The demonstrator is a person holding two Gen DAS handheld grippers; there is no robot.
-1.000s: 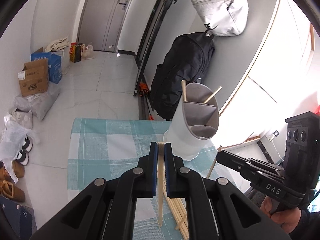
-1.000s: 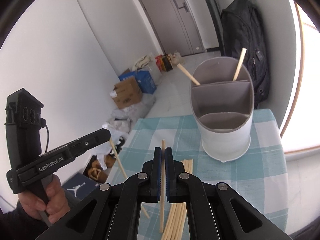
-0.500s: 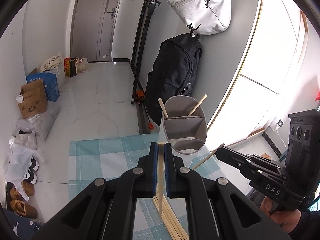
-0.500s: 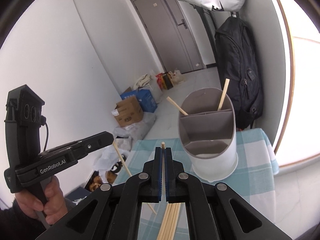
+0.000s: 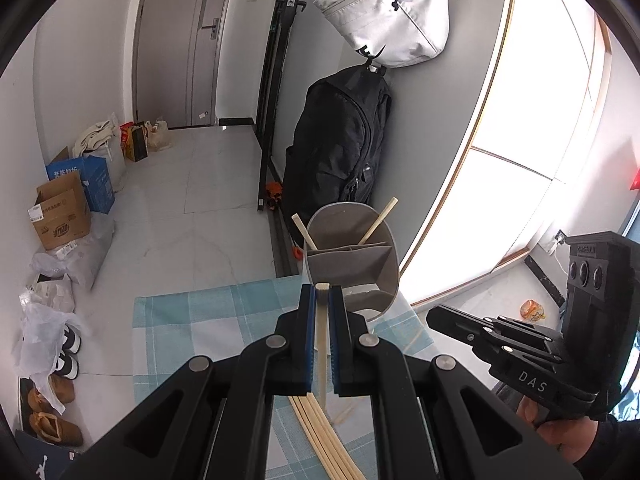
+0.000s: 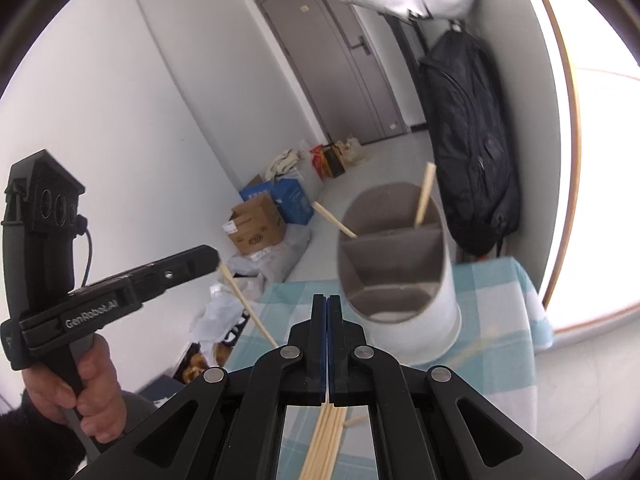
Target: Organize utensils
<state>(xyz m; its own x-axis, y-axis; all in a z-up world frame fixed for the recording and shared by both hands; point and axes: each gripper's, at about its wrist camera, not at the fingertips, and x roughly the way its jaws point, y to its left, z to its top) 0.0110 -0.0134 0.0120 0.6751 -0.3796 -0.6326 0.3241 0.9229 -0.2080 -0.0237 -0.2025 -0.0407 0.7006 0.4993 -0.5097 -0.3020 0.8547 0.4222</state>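
Both tongs were clamped, left (image 5: 321,300) on a chopstick (image 5: 322,344), right (image 6: 327,312) apparently too; holder (image 5: 352,264) sat just ahead, stick hanging steeply, left nearer.

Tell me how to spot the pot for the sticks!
Find the blue checked cloth in front of the black backpack. At its far end stands the holder, a white tub with grey dividers. Nothing else on the cloth stands upright; the loose chopsticks lie flat.
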